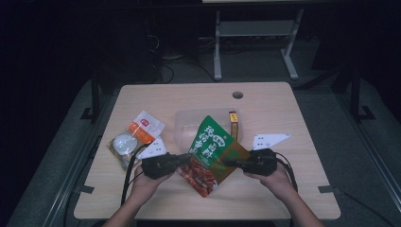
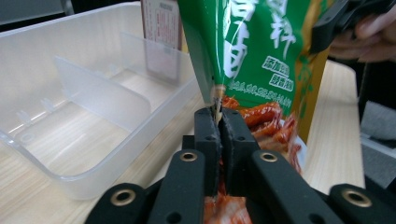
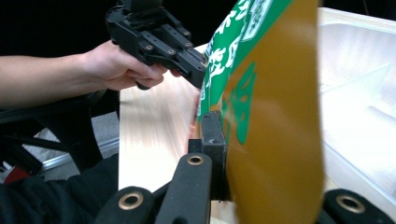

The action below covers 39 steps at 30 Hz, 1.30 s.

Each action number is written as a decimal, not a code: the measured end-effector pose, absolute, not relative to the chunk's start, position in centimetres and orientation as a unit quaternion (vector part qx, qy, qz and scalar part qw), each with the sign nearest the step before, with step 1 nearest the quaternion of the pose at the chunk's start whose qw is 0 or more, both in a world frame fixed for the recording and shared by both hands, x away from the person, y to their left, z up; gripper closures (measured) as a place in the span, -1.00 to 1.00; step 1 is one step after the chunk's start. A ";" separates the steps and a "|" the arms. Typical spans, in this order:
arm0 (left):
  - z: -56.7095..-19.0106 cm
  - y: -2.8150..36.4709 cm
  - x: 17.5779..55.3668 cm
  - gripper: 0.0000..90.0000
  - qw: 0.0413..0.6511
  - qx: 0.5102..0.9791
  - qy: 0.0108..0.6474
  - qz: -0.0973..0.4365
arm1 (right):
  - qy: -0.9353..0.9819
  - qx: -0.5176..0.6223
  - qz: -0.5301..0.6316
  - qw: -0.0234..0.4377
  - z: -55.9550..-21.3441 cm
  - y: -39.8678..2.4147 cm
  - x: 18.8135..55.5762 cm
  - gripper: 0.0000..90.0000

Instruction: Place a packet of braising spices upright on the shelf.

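A green snack pouch (image 1: 211, 153) is held just in front of the clear divided box (image 1: 185, 124), opposite edges clamped by left gripper (image 1: 182, 159) and right gripper (image 1: 230, 163); bare tabletop (image 1: 265, 198) lies nearer the person.

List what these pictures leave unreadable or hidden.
- Right claw: in the right gripper view the green pouch covers its far jaw.
- Clear box: in the high view the pouch hides its near side.
- White packet: print too small in the high view.
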State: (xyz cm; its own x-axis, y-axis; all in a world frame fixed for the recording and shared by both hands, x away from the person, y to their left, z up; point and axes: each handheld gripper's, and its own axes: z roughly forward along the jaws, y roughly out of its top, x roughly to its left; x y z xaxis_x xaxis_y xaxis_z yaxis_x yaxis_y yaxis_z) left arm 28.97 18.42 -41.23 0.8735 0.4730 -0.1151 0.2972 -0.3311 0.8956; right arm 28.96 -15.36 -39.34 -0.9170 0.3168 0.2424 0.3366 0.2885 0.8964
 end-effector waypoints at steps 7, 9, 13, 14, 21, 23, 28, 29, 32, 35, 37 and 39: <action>-41.4 18.7 29.1 0.64 0.513 0.820 0.237 0.094 | -0.818 -0.179 -0.547 0.007 -38.7 -15.2 28.6 1.00; -41.4 19.1 29.3 0.50 0.514 0.819 0.240 0.087 | -0.825 -0.172 -0.538 0.003 -38.5 -15.1 28.5 1.00; -41.6 19.8 29.0 0.21 0.501 0.828 0.237 0.086 | -0.833 -0.165 -0.529 -0.001 -38.5 -15.0 28.4 1.00; -41.6 19.9 28.9 0.15 0.495 0.832 0.238 0.083 | -0.835 -0.164 -0.525 -0.001 -38.4 -15.0 28.4 1.00; -42.8 20.7 28.0 -0.19 0.452 0.860 0.231 0.047 | -0.844 -0.148 -0.515 -0.009 -37.7 -14.8 28.4 1.00; -43.2 21.0 27.8 -0.26 0.438 0.869 0.228 0.038 | -0.846 -0.145 -0.514 -0.009 -37.5 -14.8 28.5 1.00; -43.7 21.2 28.4 -0.40 0.427 0.873 0.233 0.033 | -0.847 -0.142 -0.512 -0.010 -37.0 -15.0 28.5 1.00; -43.7 21.2 28.5 -0.42 0.427 0.873 0.232 0.035 | -0.847 -0.141 -0.513 -0.010 -36.8 -15.1 28.5 1.00; -43.8 21.3 28.6 -0.45 0.426 0.874 0.234 0.030 | -0.847 -0.136 -0.513 -0.015 -36.2 -15.4 28.5 1.00; -43.9 21.2 28.6 -0.50 0.426 0.873 0.234 0.029 | -0.842 -0.136 -0.522 -0.020 -35.7 -15.9 28.5 1.00; -43.8 21.2 28.6 -0.52 0.423 0.875 0.231 0.032 | -0.834 -0.141 -0.533 -0.018 -35.5 -16.2 28.6 1.00; -43.9 21.2 28.6 -0.54 0.423 0.875 0.231 0.032 | -0.830 -0.141 -0.539 -0.020 -35.2 -16.4 28.7 1.00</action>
